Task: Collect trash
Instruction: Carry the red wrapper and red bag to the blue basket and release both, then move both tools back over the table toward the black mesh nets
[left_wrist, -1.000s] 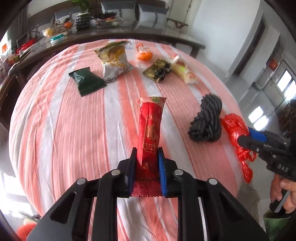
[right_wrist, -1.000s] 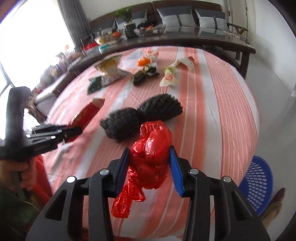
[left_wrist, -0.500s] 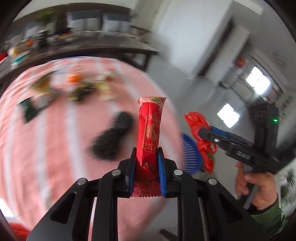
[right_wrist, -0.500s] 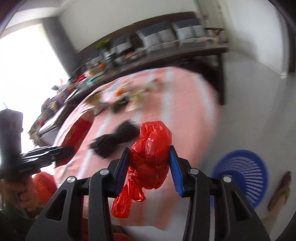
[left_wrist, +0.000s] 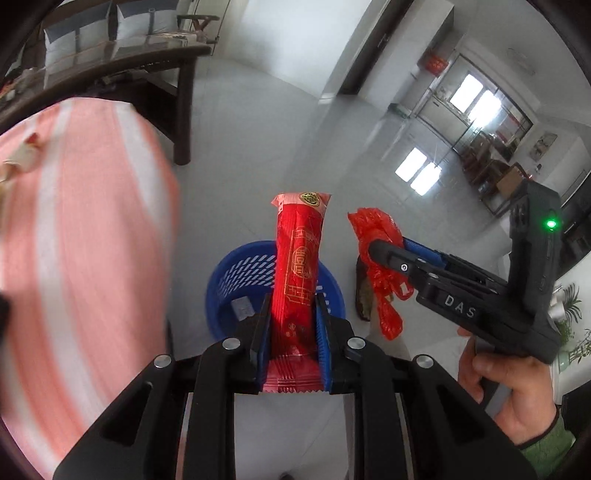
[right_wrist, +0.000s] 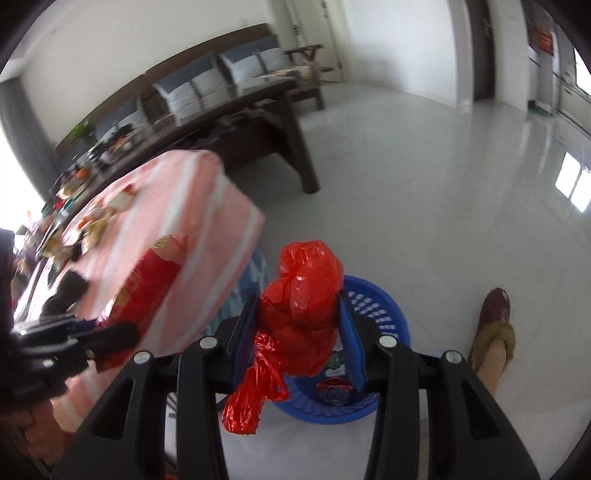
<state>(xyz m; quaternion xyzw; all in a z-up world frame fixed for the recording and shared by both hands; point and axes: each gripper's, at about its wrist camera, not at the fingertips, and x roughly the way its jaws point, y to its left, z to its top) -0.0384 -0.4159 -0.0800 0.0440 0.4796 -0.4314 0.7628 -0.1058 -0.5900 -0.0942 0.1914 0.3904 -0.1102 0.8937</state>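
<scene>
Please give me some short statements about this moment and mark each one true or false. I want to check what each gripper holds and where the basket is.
1. The left gripper is shut on a long red wrapper. True.
2. The right gripper is open and holds nothing. False: it is shut on a crumpled red plastic bag.
3. A blue basket stands on the floor beside the striped table. True.
4. The blue basket holds nothing. False: some wrappers already lie inside it.
5. The red wrapper lies flat on the table. False: it is held between the fingers, in front of the basket.
</scene>
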